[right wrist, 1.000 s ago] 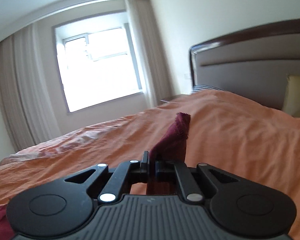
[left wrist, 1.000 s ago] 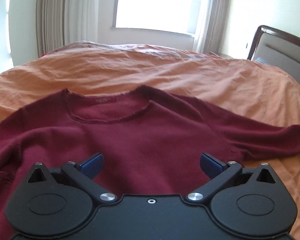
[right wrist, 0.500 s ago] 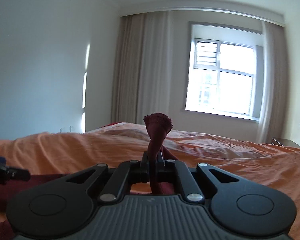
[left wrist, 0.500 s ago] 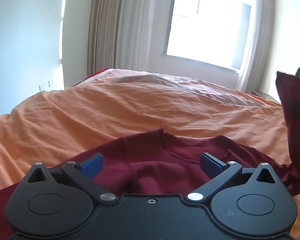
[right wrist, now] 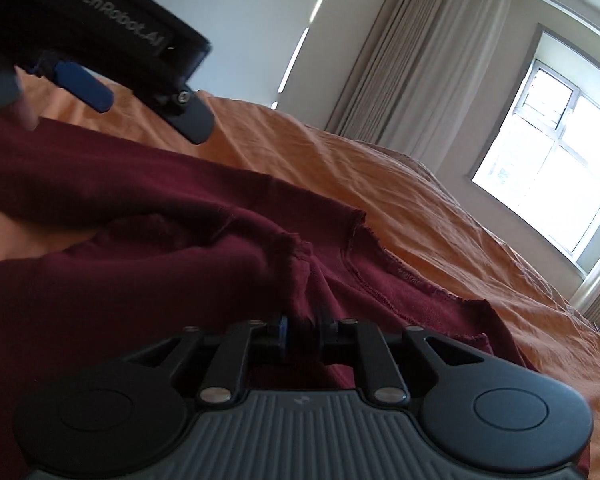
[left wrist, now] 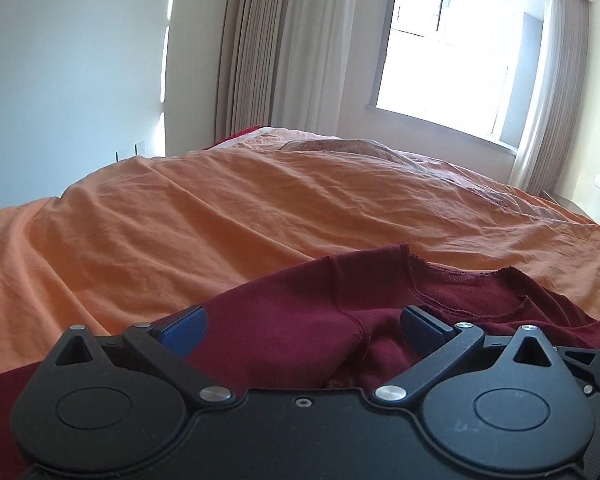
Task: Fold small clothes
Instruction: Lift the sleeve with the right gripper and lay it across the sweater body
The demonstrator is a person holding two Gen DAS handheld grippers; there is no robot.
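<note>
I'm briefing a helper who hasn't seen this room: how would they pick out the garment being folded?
Find the bed under the wrinkled orange sheet filling the room below the window. On its near side lies the dark red sweatshirt, beneath both grippers. It is the only garment there, with a round neckline and raw, frayed edges.

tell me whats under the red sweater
The maroon sweater lies on the orange bedspread, which shows all around it. Whatever is beneath the sweater's middle is covered.
</note>
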